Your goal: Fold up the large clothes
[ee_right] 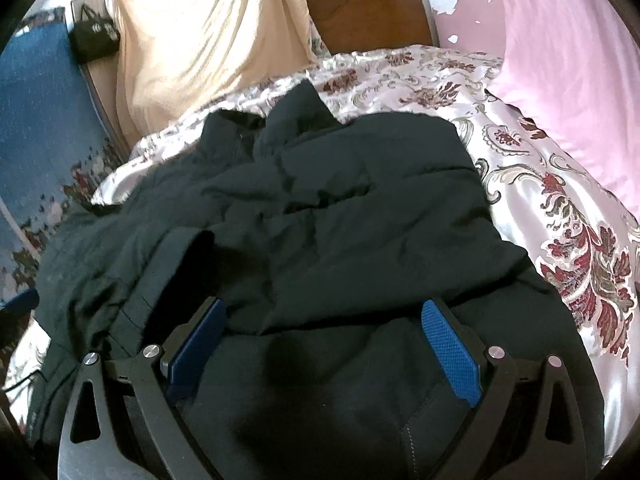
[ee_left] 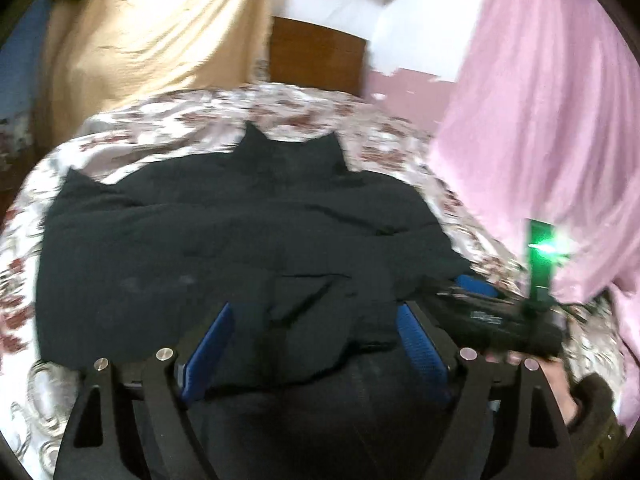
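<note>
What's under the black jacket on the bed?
The black jacket lies spread on a floral satin bedspread, which shows around its far and right edges. Whatever lies beneath the jacket's middle is covered and cannot be seen. Both grippers hang open over its near hem.

Both pictures are bending at the round edges. The left wrist view is looking blurry and a green light (ee_left: 540,247) is glaring. The black jacket (ee_right: 320,220) is showing as dark, and the satin bedspread (ee_right: 560,184) is shining bright.
</note>
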The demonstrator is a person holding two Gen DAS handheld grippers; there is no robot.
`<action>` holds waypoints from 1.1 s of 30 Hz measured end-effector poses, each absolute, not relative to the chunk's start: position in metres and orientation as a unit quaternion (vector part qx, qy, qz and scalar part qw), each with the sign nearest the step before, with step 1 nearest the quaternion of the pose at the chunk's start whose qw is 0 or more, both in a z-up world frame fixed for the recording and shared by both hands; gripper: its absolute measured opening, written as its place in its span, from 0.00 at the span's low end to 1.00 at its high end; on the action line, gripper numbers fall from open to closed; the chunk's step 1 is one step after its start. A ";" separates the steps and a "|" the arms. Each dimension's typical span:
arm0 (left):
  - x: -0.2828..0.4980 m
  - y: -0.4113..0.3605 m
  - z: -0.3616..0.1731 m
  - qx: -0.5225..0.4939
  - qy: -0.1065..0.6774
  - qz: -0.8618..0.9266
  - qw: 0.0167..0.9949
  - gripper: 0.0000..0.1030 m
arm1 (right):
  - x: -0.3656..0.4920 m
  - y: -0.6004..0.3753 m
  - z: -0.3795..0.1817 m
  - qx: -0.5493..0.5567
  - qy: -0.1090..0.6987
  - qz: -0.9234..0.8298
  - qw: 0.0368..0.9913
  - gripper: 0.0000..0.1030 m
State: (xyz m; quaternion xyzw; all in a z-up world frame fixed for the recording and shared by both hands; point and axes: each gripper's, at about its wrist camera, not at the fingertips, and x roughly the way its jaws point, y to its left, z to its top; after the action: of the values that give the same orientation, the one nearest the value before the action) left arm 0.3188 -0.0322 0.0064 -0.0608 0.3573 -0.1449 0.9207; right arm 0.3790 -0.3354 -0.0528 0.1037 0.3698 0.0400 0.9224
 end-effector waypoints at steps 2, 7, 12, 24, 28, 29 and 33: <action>0.320 -0.021 0.009 -0.067 0.354 -0.118 0.925 0.81 | 0.373 -0.336 -0.046 0.118 0.348 0.069 0.927 0.94; 0.318 0.022 0.021 -0.079 0.324 -0.028 0.942 0.90 | 0.379 -0.314 -0.042 0.161 0.364 0.198 0.896 0.94; 0.329 0.056 0.016 -0.055 0.329 0.061 0.941 0.91 | 0.387 -0.288 -0.052 0.190 0.409 0.244 0.858 0.94; 0.330 0.135 0.007 -0.123 0.332 0.121 0.927 0.91 | 0.375 -0.261 -0.077 0.221 0.465 0.208 0.832 0.35; 0.329 0.158 0.003 -0.160 0.333 0.126 0.921 0.91 | 0.364 -0.260 -0.060 0.211 0.443 0.197 0.849 0.05; 0.329 0.162 0.002 -0.167 0.333 0.128 0.919 0.91 | 0.363 -0.263 -0.053 0.214 0.435 0.202 0.851 0.05; 0.330 0.171 -0.002 -0.184 0.336 0.130 0.914 0.91 | 0.349 -0.262 -0.008 0.178 0.371 0.214 0.886 0.04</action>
State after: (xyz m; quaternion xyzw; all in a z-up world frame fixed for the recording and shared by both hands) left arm 0.3297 0.1708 -0.0023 -0.1839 0.3364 0.1298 0.9144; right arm 0.3489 -0.2616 -0.0077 0.1784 0.3713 0.2136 0.8858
